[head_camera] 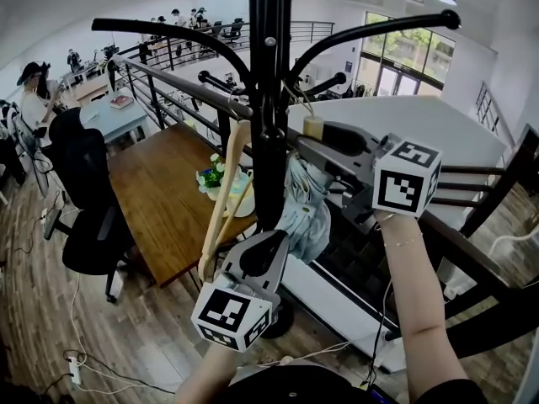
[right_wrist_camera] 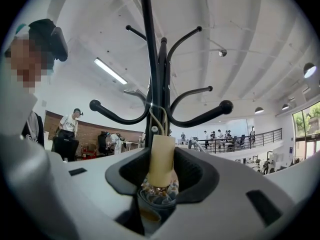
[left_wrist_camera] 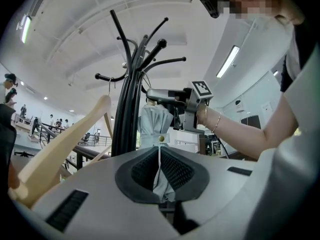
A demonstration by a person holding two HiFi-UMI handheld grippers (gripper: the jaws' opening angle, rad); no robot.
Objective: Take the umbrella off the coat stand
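Two grips are on but nothing is off yet: the left gripper point(left_wrist_camera: 160, 171) pinches the fabric of the pale-blue umbrella point(head_camera: 305, 213), the right gripper point(right_wrist_camera: 161, 176) clamps its cream handle point(right_wrist_camera: 161, 156), and it hangs by its cord point(right_wrist_camera: 161, 115) against the coat stand point(head_camera: 269, 99).

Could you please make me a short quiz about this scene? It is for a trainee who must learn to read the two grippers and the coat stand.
1. True or false: the folded umbrella hangs free at the coat stand, and no gripper touches it.
2. What is between the jaws of the right gripper? A: the umbrella's cream handle. B: the umbrella's fabric. C: nothing.
3. In the head view, which wooden thing is beside the stand's pole, left of the umbrella?

Key:
1. False. Both grippers hold it, and the left gripper pinches its fabric.
2. A.
3. A clothes hanger.
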